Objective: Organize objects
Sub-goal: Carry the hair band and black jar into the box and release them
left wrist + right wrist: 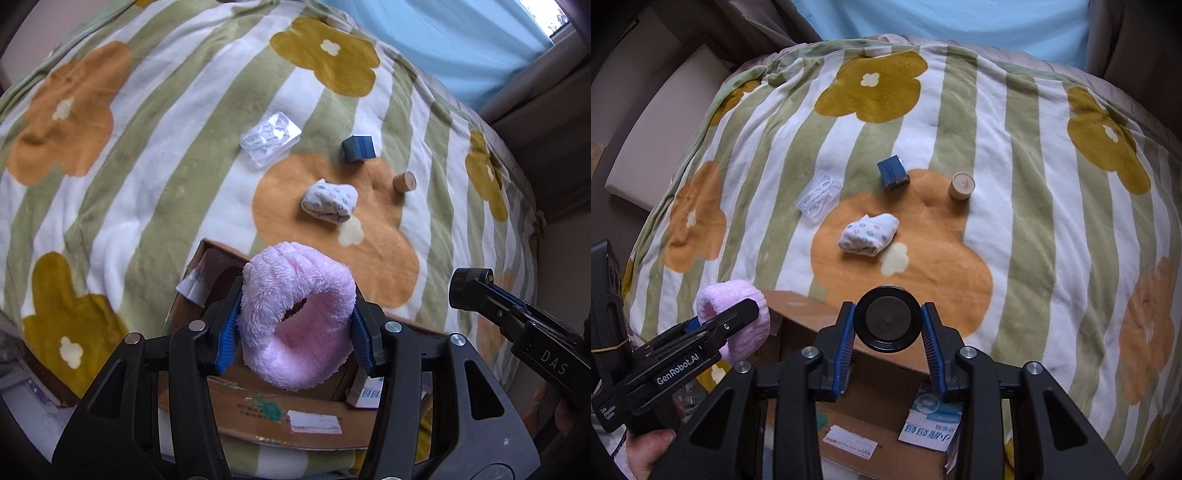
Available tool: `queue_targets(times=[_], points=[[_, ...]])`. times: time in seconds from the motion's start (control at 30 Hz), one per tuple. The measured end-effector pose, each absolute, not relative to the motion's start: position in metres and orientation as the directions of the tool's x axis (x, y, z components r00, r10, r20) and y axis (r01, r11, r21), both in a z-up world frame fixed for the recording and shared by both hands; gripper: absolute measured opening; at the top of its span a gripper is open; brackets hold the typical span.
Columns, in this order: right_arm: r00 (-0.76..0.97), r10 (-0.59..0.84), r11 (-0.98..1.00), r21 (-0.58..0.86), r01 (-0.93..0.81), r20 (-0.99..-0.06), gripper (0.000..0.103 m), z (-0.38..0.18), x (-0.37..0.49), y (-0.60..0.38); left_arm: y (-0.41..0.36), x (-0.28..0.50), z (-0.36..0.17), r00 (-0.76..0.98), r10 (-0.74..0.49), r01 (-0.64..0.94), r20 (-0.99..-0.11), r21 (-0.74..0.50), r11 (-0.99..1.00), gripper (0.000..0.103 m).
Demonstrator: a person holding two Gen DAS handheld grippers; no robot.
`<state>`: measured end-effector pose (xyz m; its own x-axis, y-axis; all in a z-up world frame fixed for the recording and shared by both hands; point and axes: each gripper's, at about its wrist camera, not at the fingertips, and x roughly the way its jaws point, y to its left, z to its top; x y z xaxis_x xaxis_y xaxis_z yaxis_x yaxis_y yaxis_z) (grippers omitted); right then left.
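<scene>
**Operator:** Pink fleece item, left wrist view: report the grip.

**Technician:** Left gripper is clamped on it. Both blue pads press into the fleece from either side, and the item bulges out ahead of the fingers as a soft ring with a hollow centre. It hangs above an open cardboard box.

**Operator:** Right unit?

**Technician:** Right gripper is closed on a black round container, seen end-on, with one pad bearing on each side. It sits over the far edge of the same box. A blue-and-white printed packet lies inside the box.

**Operator:** Cross-check between views.

**Technician:** Right wrist view shows the left gripper at lower left, the pink fleece between its fingers, and the person's hand on the handle. Left wrist view shows the right gripper at the right edge with the black container's end at its tip.

**Operator:** Items still on the surface?

**Technician:** Four, all beyond the box: a folded white sock with coloured spots, a clear plastic case to its left, a dark blue cube-shaped box, and a short tan cylinder. All four are apart from one another.

**Operator:** Surface and surroundings?

**Technician:** Plush blanket with green and white stripes and orange and mustard flowers, spread over a bed. Light blue fabric lies behind it.
</scene>
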<state>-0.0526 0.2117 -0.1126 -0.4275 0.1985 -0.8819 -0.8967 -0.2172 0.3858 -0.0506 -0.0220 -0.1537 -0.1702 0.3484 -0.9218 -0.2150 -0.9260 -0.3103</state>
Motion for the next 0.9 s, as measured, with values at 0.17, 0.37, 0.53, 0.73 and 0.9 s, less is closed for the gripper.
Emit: queue_targets(times=[0.17,0.37,0.53,0.73,0.9], points=[[-0.435,0.201,-0.187,0.401,-0.897,-0.878,0.033,-0.113,-0.054,0.174,-0.03,-0.02,-0.156,-0.181,0.32,-0.287,-0.93,-0.261,-0.921,0.047],[-0.437,0.175,-0.164,0.412,-0.897,-0.882,0.033,-0.129,-0.056,0.138,-0.031,0.008,-0.167,-0.186,0.296,-0.372,-0.937,-0.211,-0.904,0.047],[-0.43,0.142,-0.134,0.414,-0.901,-0.891,0.033,-0.154,-0.056,0.117,-0.032,0.021,-0.181,-0.173,0.271,-0.433,-0.947,-0.174,-0.885,0.047],[-0.444,0.134,-0.1,0.433,-0.896,-0.886,0.033,-0.17,-0.054,0.106,-0.029,0.026,-0.191,-0.169,0.256,-0.489,-0.952,-0.144,-0.86,0.047],[-0.447,0.133,-0.101,0.437,-0.894,-0.884,0.033,-0.172,-0.058,0.108,-0.029,0.025,-0.188,-0.168,0.263,-0.512,-0.95,-0.144,-0.847,0.055]])
